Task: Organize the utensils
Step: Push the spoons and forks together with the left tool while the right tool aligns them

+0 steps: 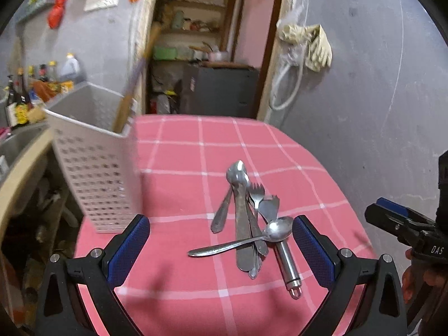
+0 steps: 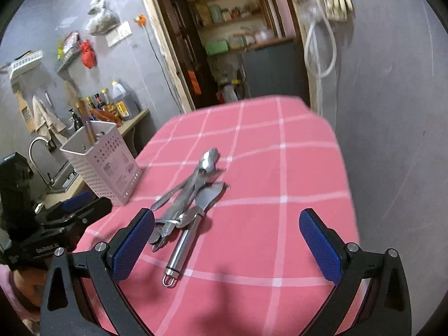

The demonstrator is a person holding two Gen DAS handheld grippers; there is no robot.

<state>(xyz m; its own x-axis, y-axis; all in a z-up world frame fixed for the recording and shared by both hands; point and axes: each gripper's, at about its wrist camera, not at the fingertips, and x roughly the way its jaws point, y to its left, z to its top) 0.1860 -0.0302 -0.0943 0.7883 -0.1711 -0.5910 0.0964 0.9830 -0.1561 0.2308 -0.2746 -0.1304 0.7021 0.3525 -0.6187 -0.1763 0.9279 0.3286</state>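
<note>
Nearest my left camera, the left gripper [image 1: 219,247] hovers low over the pink checked cloth [image 1: 179,179] with its blue-padded fingers [image 1: 127,252] spread wide apart, holding nothing. Between and just beyond them lies the pile of utensils [image 1: 246,224] — a spoon [image 1: 238,240] lying crosswise on top of the long handles, a fork [image 1: 256,196] with its tines pointing away from me, and a steel tool with a tubular handle [image 1: 288,268] whose hanging loop faces me.

From my right camera, the right gripper [image 2: 226,245] is likewise empty, its fingers [image 2: 322,249] set wide apart above the cloth. The same pile sits left of centre in that view, touching nothing but the worktop, and part of it is hidden behind the inner finger pad.

Each gripper shows at the edge of the other's view; from there I cannot tell more about their fingers.

Beyond the pile, at the left edge of the worktop, stands the white perforated caddy [image 1: 95,173], upright, with a wooden-handled utensil [image 1: 126,100] already leaning inside it. The caddy stands well apart from the pile.

Farther back — a counter with bottles [image 2: 114,103], a tap [image 2: 37,151] over a sink, and an open doorway [image 1: 201,44] showing shelves. Pale gloves [image 1: 310,44] hang on the grey wall beside it.
</note>
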